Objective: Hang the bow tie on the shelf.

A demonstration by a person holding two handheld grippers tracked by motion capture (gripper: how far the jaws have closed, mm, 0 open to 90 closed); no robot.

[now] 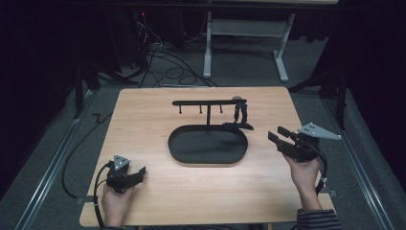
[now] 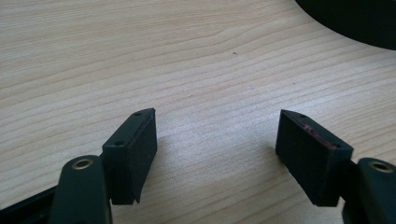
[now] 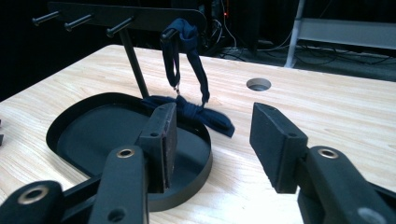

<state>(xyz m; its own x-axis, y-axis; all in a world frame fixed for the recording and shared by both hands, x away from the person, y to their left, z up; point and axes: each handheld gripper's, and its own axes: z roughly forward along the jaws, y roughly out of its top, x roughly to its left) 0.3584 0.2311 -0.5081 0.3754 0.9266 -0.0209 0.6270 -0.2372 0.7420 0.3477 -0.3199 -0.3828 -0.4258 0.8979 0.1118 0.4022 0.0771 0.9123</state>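
Nearest the high camera, two hands come in from the bottom edge, each holding one gripper over the wooden surface point(image 1: 158, 191). Landmark for everything is the one black oval tray point(image 1: 178, 146) at the middle of the surface.

At the tray's near-left, well apart from it, sits the left gripper point(image 1: 138, 173), its jaws spread wide with nothing between them; in the left gripper view point(image 2: 215, 140) only bare wood grain lies in the gap, and the tray's dark rim point(image 2: 355, 28) curves past the upper right corner.

Just beside the tray's right end hovers the right gripper point(image 1: 279, 134), jaws likewise parted and empty, pointing toward the tray. The right gripper view point(image 3: 212, 135) looks across the tray point(image 3: 116, 135).

One black stand point(image 1: 208, 102) rises from the tray's far edge, a single post carrying a crossbar with four pegs. One dark blue strap point(image 3: 189, 56) hangs from the rightmost peg, its lower end piled on the tray's far-right rim, ahead of the right gripper and apart from it. One round hole point(image 3: 258, 84) is cut in the surface beyond the tray.
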